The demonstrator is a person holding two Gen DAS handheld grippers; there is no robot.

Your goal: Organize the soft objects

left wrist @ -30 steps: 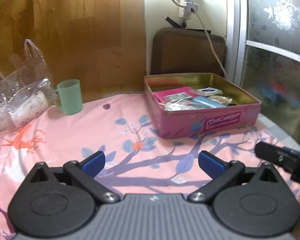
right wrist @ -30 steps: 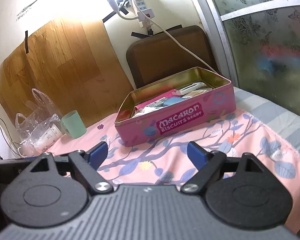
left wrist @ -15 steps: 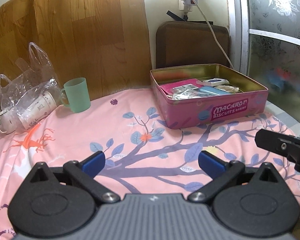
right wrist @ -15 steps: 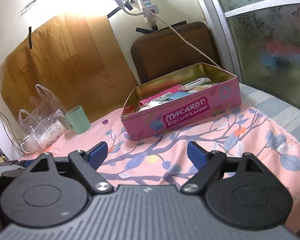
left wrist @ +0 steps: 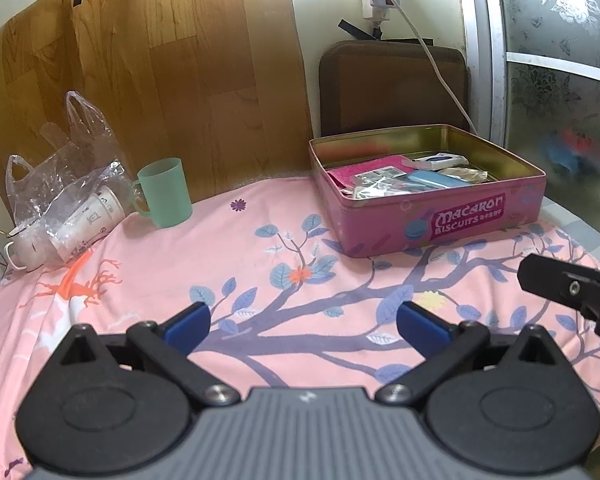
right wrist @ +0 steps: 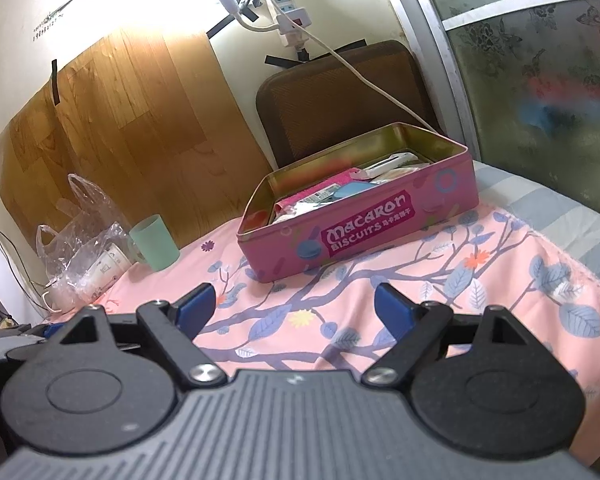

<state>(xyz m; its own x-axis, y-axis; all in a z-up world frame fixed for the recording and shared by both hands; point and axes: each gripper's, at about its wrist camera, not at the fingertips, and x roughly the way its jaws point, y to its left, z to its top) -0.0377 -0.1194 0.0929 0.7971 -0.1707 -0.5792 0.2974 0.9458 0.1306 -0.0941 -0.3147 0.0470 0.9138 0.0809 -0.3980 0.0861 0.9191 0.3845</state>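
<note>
Both grippers hover empty, jaws spread, over a pink floral cloth: the left gripper and the right gripper face an open pink tin lying ahead and to the right of the left jaws, straight ahead of the right. Inside sit soft packets, a pink one, crinkly clear wrappers, a blue pouch, heaped loosely. They look light, limp and slippery; pinching a flat edge or corner seems safest. A green cup and plastic bag stand far left.
</note>
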